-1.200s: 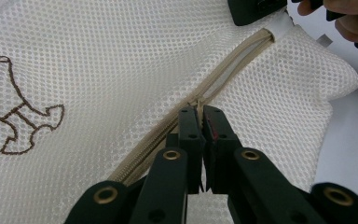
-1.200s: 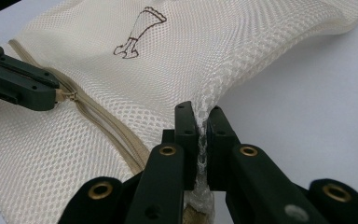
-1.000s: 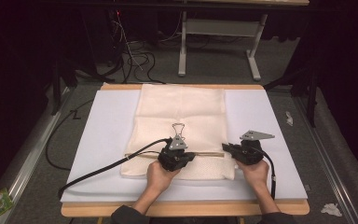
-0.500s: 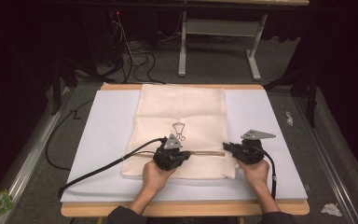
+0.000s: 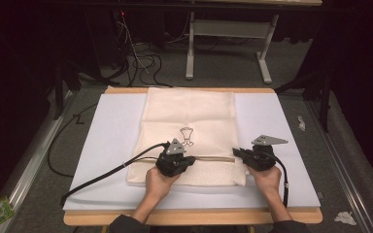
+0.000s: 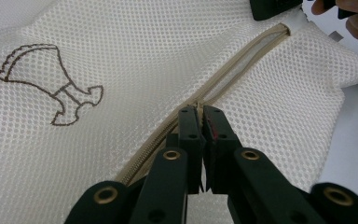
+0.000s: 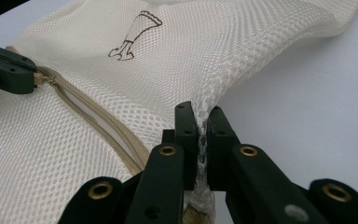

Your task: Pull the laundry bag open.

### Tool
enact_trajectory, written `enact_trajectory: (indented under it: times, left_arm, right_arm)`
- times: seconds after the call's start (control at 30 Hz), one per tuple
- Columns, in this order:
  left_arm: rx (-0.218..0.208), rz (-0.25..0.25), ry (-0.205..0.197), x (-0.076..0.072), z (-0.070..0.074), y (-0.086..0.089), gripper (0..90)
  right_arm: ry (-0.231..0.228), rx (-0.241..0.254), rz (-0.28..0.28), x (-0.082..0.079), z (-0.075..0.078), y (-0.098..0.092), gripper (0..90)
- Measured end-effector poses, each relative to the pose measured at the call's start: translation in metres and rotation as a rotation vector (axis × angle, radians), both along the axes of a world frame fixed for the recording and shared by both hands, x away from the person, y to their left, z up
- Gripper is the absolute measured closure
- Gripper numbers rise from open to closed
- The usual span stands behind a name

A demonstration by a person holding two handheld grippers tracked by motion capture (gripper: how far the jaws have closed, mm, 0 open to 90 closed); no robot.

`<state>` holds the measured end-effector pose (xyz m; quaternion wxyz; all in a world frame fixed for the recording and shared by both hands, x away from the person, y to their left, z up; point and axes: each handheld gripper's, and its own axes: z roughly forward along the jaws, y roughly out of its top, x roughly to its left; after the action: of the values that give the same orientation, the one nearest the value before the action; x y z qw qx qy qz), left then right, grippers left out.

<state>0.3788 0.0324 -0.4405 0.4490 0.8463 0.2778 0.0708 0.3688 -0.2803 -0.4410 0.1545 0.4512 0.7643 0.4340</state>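
Two black handheld grippers, left gripper [image 5: 190,161] and right gripper [image 5: 238,154], each topped by a grey three-cornered plate. Jaws are matte black linkage bars with brass-coloured rivets; red mark on a left inner pad. Black cables trail off. Dark sleeves at near edge.

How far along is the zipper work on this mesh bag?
Done: the beige zipper of the cream mesh bag lies parted between the two grippers. In hand: the left gripper is shut at the zipper's slider, and the right gripper pinches the bag's mesh by the zipper's end. Left: the stretch behind the left gripper looks closed, so the job seems partway, if opening is the aim.
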Motion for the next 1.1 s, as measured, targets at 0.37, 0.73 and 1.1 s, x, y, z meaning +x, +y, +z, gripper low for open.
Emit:
enact_trajectory:
  times: [0.37, 0.73, 1.1]
  left_arm:
    - [-0.007, 0.008, 0.005, 0.0, 0.0, 0.006, 86.8]
    - [0.0, 0.009, 0.009, 0.0, -0.002, 0.008, 86.8]
    - [-0.009, 0.013, 0.01, 0.0, -0.001, 0.011, 86.8]
  right_arm:
    - [-0.001, -0.003, -0.002, 0.0, 0.001, 0.0, 87.4]
    - [-0.004, -0.008, -0.007, -0.001, 0.003, -0.002, 87.4]
    - [-0.005, -0.004, -0.012, -0.001, 0.002, -0.004, 87.4]
